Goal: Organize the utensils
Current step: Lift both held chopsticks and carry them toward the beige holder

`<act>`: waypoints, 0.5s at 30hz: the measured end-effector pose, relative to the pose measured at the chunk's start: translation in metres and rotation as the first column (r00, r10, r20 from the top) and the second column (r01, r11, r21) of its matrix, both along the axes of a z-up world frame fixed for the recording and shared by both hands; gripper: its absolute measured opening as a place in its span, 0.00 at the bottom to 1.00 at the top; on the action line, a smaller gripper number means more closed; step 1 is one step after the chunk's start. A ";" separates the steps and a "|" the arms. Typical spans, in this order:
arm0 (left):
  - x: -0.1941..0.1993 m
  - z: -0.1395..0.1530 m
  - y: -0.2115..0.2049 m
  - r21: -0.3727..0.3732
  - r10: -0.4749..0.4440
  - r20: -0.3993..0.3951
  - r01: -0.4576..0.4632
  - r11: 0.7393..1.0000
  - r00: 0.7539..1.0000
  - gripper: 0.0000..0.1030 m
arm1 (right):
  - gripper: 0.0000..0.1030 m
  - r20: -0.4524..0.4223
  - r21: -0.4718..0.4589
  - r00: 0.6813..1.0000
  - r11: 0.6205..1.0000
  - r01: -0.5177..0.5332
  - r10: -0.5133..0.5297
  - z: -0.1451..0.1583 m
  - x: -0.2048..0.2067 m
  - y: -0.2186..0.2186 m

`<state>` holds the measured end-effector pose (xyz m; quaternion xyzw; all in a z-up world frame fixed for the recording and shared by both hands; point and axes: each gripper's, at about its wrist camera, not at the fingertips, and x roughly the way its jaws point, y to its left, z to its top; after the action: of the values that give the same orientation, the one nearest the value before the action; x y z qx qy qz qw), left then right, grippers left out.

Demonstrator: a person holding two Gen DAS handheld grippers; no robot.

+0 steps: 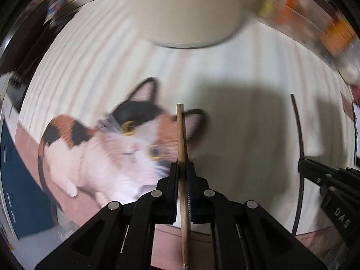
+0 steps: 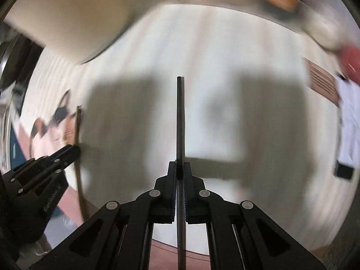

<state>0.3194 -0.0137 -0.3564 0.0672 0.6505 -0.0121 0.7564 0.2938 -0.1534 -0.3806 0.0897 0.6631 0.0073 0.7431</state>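
Observation:
My left gripper (image 1: 182, 165) is shut on a light wooden chopstick (image 1: 181, 130) that sticks out past the fingertips over a white ribbed mat. My right gripper (image 2: 179, 165) is shut on a black chopstick (image 2: 180, 117), also pointing away from me. In the left wrist view the right gripper (image 1: 302, 163) shows at the right edge with the black chopstick (image 1: 298, 121) in it. In the right wrist view the left gripper (image 2: 75, 149) shows at the left with the wooden chopstick (image 2: 78, 123). A cream cylindrical holder (image 1: 189, 11) stands ahead; it appears at upper left as the holder (image 2: 67, 20) in the right wrist view.
A cat picture (image 1: 108, 148) is printed on the mat (image 1: 236, 72) under the left gripper. Colourful packages (image 1: 315, 15) line the far right edge. A white paper and a dark small object (image 2: 344, 171) lie at the right. Both views are blurred by motion.

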 end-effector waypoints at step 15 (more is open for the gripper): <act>0.017 -0.005 0.068 -0.064 0.107 -0.024 -0.108 0.992 0.994 0.09 | 0.06 -0.099 -0.082 0.983 0.983 -0.162 0.154 -0.004 0.054 0.049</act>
<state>0.3362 0.0538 -0.3613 0.0073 0.6602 0.0069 0.7510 0.3482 -0.1047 -0.3847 0.0035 0.7013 0.0323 0.7121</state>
